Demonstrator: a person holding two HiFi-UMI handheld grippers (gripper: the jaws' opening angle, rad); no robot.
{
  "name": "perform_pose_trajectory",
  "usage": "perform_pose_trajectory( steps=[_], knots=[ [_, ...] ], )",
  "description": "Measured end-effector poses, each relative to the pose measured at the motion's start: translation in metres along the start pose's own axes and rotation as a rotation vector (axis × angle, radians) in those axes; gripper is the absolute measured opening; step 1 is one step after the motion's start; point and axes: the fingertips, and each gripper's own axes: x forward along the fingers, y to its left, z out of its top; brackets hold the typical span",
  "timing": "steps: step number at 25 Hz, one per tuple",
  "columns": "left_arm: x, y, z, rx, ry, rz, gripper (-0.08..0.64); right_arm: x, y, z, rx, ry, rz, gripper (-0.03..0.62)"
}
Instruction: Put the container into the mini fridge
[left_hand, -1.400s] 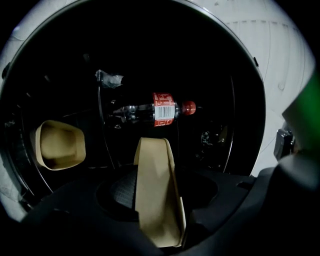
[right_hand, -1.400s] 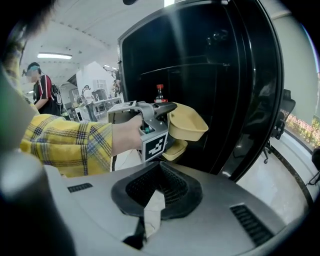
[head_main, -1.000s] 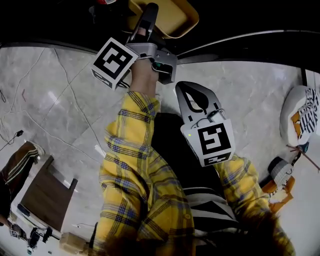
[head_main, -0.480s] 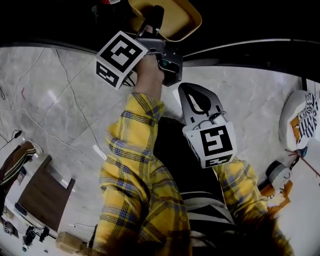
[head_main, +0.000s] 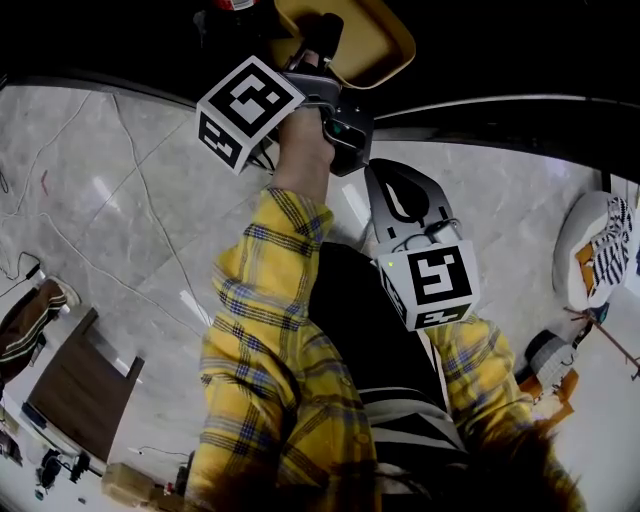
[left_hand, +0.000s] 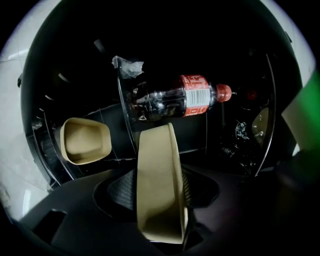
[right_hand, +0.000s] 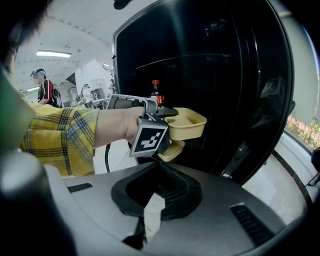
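At the head view's 12 o'clock, the left gripper (head_main: 322, 38) reaches into the dark mini fridge (head_main: 500, 50). The wall of the container (head_main: 375, 40) is between its jaws, which are opening. The container is a shallow, open-topped tub of matte beige plastic with rounded corners and a thick rim, and it is empty. In the left gripper view it stands on edge from the centre down to 6 o'clock, with the ribbed pads (left_hand: 120, 192) touching both sides of its wall. At 9 o'clock there is a second beige tub shape (left_hand: 85, 141); I cannot tell whether it is another tub or a reflection. Between 12 and 1 o'clock is a cola bottle (left_hand: 175, 102) with a red label and cap. Further right, the right gripper (head_main: 385, 178) hangs outside the fridge over the marble floor (head_main: 120, 200), its jaws pressed together and empty.
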Motion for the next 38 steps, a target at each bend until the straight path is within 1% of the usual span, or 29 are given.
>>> perform_pose_trajectory(
  steps=[9, 16, 21, 24, 29, 32, 34, 36, 38],
  knots=[
    [-0.008, -0.001, -0.008, 0.01, 0.045, -0.045, 0.287, 0.013, -0.017, 0.017, -0.009, -0.044, -0.022, 0.026],
    [-0.029, -0.005, -0.01, 0.08, 0.062, -0.079, 0.288, 0.023, -0.019, 0.023, 0.008, -0.057, -0.034, 0.026],
    [-0.045, -0.01, -0.01, 0.106, 0.051, -0.105, 0.288, 0.027, -0.02, 0.025, 0.014, -0.064, -0.039, 0.026],
    [-0.055, -0.012, -0.006, 0.137, 0.041, -0.11, 0.288, 0.031, -0.02, 0.026, 0.02, -0.069, -0.046, 0.026],
    [-0.078, -0.017, -0.002, 0.246, 0.013, -0.125, 0.285, 0.034, -0.02, 0.029, 0.039, -0.086, -0.06, 0.026],
    [-0.091, -0.019, -0.003, 0.319, -0.001, -0.147, 0.232, 0.037, -0.02, 0.031, 0.054, -0.101, -0.068, 0.026],
    [-0.099, -0.02, -0.004, 0.403, -0.007, -0.143, 0.192, 0.038, -0.02, 0.032, 0.067, -0.108, -0.071, 0.026],
    [-0.105, -0.021, -0.006, 0.515, 0.0, -0.129, 0.164, 0.039, -0.021, 0.033, 0.08, -0.114, -0.074, 0.026],
    [-0.11, -0.021, -0.008, 0.631, 0.012, -0.108, 0.161, 0.04, -0.022, 0.034, 0.097, -0.121, -0.078, 0.026]
  ],
)
